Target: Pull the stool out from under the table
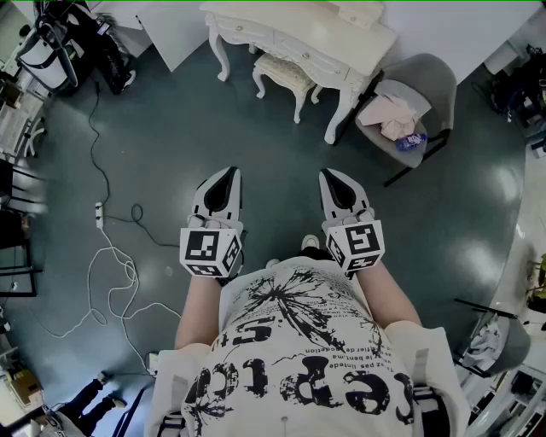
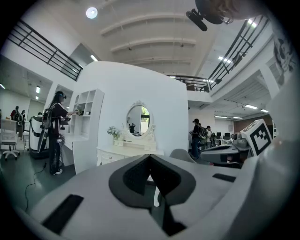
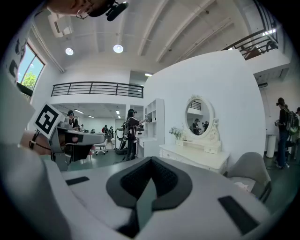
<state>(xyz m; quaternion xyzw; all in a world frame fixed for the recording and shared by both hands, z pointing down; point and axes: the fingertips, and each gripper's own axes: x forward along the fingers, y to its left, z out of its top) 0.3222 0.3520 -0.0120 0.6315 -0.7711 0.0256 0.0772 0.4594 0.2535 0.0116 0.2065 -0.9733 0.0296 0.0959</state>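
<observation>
The stool [image 1: 284, 72] is cream, with a tufted cushion and curved carved legs. It stands at the far side of the scene, tucked partly under the near edge of the dressing table [image 1: 299, 21]. The table is the same glossy cream, with scrolled legs and drawer fronts, and an oval mirror [image 2: 138, 121] stands on it in an ornate frame. To the table's right is a grey shell-shaped chair [image 1: 435, 81] with a crumpled pink cloth [image 1: 388, 115] on its seat. The floor [image 1: 171, 128] is smooth, dark teal and slightly reflective, and a thin white cable [image 1: 111, 273] loops across it at the left.

The left gripper [image 1: 229, 175] and the right gripper [image 1: 334, 177] are held side by side near the person's chest, well apart from the stool. Each has a pale moulded shell with dark ribbed pads. Both pairs of jaws are pressed together at the tips, with nothing between them and touching nothing.
</observation>
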